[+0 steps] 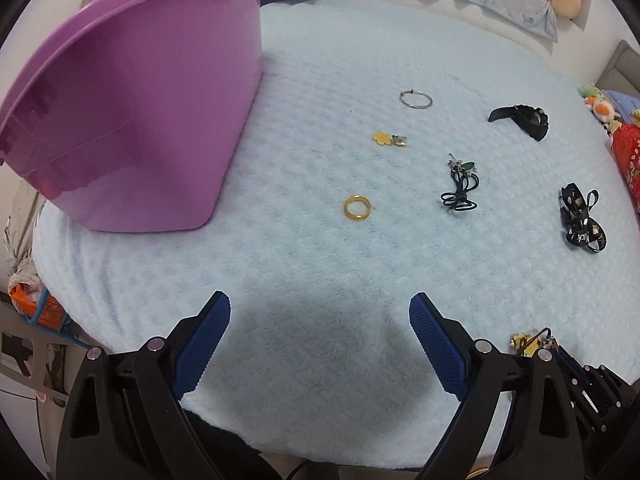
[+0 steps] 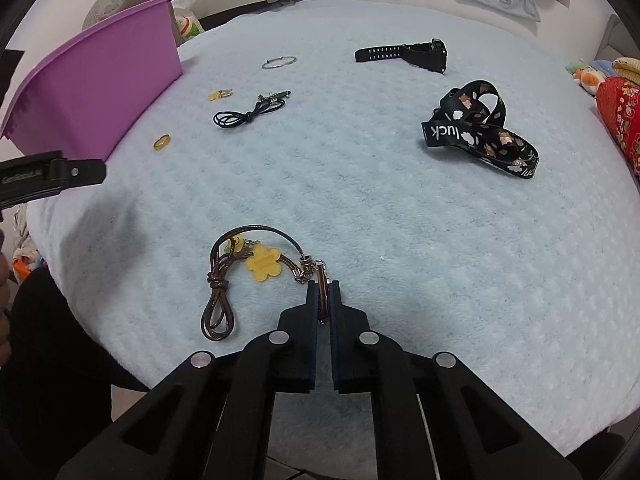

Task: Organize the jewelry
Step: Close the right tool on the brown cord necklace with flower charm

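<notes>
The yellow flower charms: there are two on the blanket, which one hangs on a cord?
The larger yellow flower charm, close before the right gripper: it hangs on the brown cord. The small one near the purple tub has only a metal clip.

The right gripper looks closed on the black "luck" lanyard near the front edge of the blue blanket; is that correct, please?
Not quite. The right gripper is closed, but on the metal clasp of the brown cord charm; the right wrist view shows it. The "luck" lanyard lies untouched farther back on the blue blanket.

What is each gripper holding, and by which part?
The right gripper pinches the brown cord charm by its metal clasp end. The left gripper is open, holding nothing.
</notes>
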A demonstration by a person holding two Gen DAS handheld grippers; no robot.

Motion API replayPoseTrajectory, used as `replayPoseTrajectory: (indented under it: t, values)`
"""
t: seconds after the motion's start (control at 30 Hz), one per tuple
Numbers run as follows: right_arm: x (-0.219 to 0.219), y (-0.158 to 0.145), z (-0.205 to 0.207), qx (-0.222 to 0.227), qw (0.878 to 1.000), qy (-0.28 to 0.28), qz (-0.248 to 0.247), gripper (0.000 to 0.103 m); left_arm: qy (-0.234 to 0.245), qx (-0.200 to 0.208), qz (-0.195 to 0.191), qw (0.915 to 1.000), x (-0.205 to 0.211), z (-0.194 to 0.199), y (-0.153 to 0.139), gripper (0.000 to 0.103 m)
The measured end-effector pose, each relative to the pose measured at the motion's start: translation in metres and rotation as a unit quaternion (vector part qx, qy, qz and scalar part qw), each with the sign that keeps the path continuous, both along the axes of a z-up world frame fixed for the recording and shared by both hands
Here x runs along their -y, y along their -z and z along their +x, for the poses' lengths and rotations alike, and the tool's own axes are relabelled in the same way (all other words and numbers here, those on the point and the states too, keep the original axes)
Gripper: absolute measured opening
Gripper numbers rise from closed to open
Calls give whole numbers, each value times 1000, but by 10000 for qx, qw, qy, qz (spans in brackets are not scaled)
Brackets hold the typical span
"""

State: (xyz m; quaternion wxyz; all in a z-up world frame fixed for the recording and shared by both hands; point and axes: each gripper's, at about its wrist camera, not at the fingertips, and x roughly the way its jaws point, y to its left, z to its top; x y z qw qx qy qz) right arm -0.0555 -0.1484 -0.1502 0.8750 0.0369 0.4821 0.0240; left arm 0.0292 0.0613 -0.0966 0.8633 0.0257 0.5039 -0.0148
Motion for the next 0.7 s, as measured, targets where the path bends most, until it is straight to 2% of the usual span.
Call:
replayPoseTrajectory:
  t: [0.3, 0.4, 0.7]
  values:
    - [29, -15, 2, 227, 9989, 381, 136, 5, -46, -45, -36, 10000, 5, 9, 7, 90]
    - [45, -19, 2, 302, 9975, 530, 352, 5, -50, -61, -46, 10000, 7, 13, 10, 90]
    - [78, -21, 2, 346, 9943, 945, 345, 5, -84, -144, -57, 9998, 10, 21, 21, 90]
